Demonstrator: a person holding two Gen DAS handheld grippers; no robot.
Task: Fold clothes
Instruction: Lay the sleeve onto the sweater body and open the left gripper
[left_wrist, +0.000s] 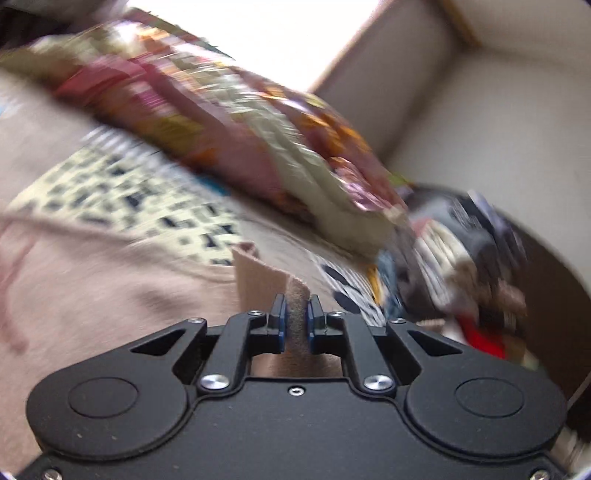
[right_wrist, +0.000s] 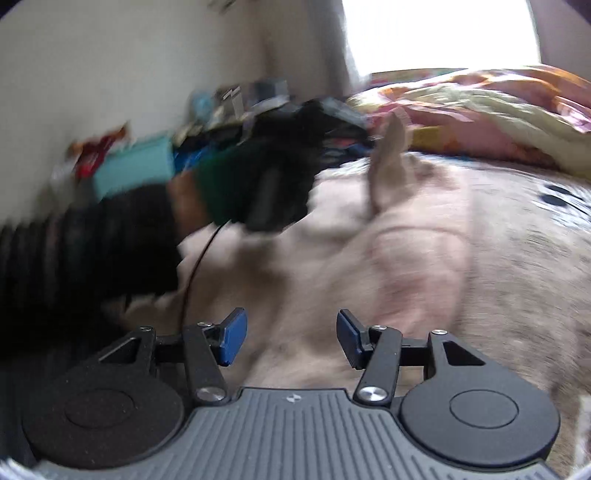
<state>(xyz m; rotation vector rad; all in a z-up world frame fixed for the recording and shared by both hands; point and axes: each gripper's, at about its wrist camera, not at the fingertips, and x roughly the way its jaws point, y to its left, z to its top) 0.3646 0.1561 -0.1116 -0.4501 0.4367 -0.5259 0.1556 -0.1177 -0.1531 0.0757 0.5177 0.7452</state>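
A beige sweater (left_wrist: 92, 288) lies spread on the bed over a cream sheet with black marks (left_wrist: 122, 195). My left gripper (left_wrist: 296, 306) is shut on the sweater's ribbed edge (left_wrist: 258, 277), which stands up between the blue pads. In the right wrist view the sweater (right_wrist: 388, 258) fills the middle, blurred, with one corner lifted (right_wrist: 388, 162) by the left gripper (right_wrist: 280, 184), held in a dark-sleeved arm. My right gripper (right_wrist: 291, 332) is open and empty just above the sweater.
A floral quilt (left_wrist: 221, 110) is bunched along the far side of the bed and shows in the right wrist view (right_wrist: 480, 103). A pile of mixed clothes (left_wrist: 461, 258) lies at the right. Clutter and a teal box (right_wrist: 136, 170) sit by the wall.
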